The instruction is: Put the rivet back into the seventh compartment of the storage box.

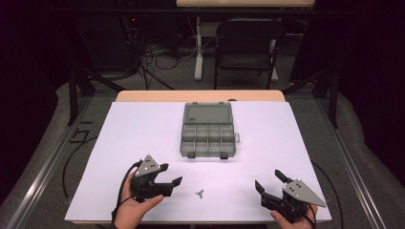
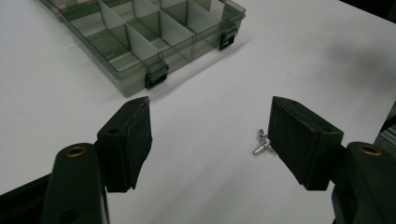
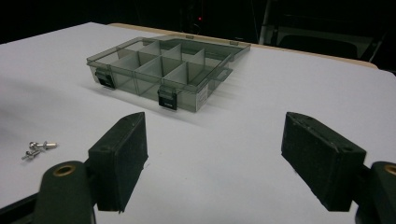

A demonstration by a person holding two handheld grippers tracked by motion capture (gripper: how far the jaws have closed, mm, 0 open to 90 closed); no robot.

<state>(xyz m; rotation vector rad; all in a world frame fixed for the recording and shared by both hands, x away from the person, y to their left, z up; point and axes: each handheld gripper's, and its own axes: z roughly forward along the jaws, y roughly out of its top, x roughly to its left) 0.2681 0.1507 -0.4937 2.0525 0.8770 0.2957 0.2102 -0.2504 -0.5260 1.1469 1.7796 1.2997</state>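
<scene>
Nothing is sorted yet: the screws (image 1: 199,192) are lying loose near the front edge, between both grippers, while the open organizer box (image 1: 208,130) is sitting empty farther back. The left gripper (image 1: 171,174) and right gripper (image 1: 269,181) are both gaping wide, holding nothing.

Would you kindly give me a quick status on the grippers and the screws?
Left gripper open, right gripper open, both empty. Screws loose on table between them. Organizer box open. Nothing in the way.
</scene>
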